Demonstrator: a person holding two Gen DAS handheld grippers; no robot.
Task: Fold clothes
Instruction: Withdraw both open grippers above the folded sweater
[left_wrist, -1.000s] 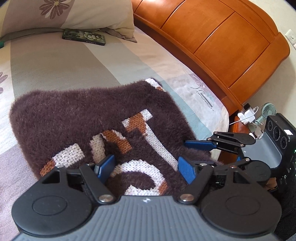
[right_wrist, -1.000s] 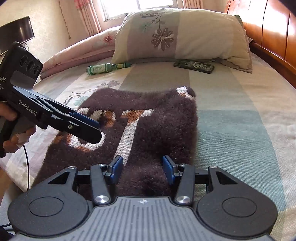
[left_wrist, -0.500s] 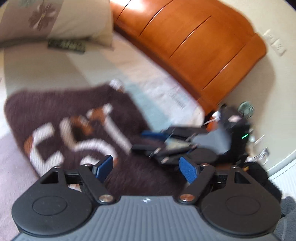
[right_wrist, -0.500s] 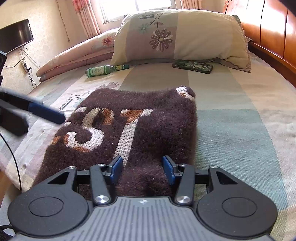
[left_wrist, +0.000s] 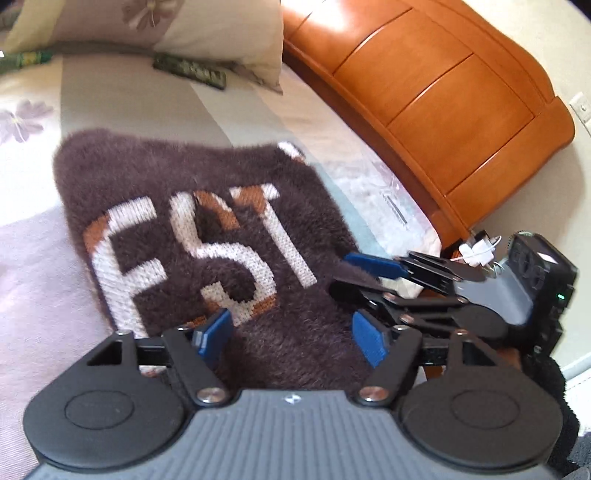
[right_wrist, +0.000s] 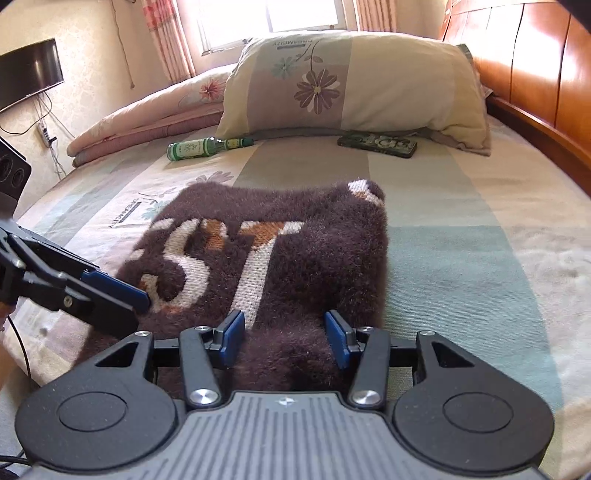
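Across the middle of both views, my brown sweater (right_wrist: 280, 254) lies folded on the bed (right_wrist: 461, 229), my left tongs (left_wrist: 291, 338) and right tongs (right_wrist: 284, 334) apart, holding nothing.

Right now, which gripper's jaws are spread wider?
The left gripper: its blue pads stand farther apart than the right gripper's, both over the brown sweater.

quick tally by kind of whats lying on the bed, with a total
sweater: 1 (brown, fuzzy, folded)
pillow: 1
folded quilt: 1
green bottle: 1
phone: 1
total: 5
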